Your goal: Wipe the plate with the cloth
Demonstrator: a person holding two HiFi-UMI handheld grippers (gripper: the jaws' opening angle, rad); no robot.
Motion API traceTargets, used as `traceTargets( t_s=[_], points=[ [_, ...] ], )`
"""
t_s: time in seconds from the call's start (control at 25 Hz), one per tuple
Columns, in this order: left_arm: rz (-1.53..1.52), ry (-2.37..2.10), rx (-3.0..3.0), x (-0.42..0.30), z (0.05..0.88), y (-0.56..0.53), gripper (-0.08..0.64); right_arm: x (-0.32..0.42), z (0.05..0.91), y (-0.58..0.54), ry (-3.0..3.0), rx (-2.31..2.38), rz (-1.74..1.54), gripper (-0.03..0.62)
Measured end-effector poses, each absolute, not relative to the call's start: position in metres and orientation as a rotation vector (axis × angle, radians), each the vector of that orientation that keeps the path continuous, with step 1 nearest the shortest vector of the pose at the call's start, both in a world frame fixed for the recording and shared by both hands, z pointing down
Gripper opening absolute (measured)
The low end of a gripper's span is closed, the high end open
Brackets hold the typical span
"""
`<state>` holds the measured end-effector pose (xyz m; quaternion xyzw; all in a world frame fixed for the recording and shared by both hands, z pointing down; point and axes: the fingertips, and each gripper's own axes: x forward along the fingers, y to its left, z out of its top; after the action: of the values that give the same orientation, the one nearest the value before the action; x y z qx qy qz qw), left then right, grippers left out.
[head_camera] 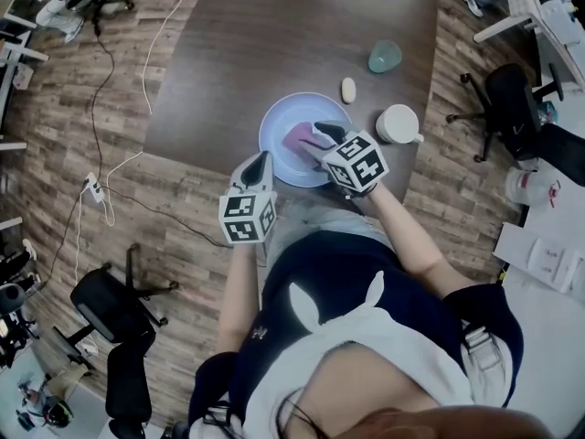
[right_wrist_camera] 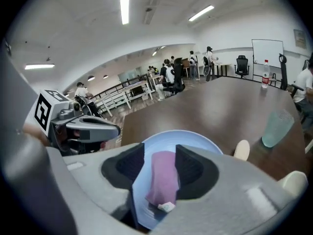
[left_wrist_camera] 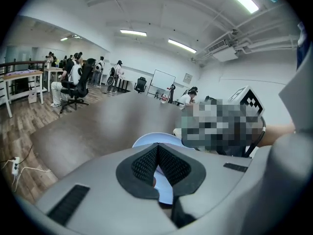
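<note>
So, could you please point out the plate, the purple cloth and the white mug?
plate (head_camera: 276, 132): head view, bare left side.
purple cloth (right_wrist_camera: 164, 176): right gripper view, its middle.
white mug (head_camera: 398, 123): head view, its top.

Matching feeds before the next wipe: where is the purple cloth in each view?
Head view: the cloth lies near the middle of the plate, at the table's near edge.
Left gripper view: not in it.
Right gripper view: low centre, lying on the plate, seen between the right gripper's open jaws.
Shared landmark: the light blue plate.
</note>
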<state>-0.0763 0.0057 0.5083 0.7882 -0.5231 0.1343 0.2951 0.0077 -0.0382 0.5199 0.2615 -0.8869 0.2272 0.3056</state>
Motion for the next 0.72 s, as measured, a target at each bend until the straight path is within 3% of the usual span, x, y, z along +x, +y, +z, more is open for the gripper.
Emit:
traceTargets(
  t_s=[0.12, 0.2, 0.72],
  points=[
    [0.306, -1.403, 2.133, -0.073, 0.485, 0.009, 0.005, 0.002, 0.493, -0.029, -2.44, 0.723, 0.566, 0.068],
    [0.284, -1.407, 2.155, -0.068, 0.471, 0.016, 0.003, -0.001, 0.478, -0.019, -2.489, 0.729, 0.556, 0.012],
    [0.241, -1.394, 2.213, -0.043, 0.429, 0.073, 0.003, -0.004, 0.433, 0.05, -2.592, 0.723, 0.424, -0.002]
  ],
)
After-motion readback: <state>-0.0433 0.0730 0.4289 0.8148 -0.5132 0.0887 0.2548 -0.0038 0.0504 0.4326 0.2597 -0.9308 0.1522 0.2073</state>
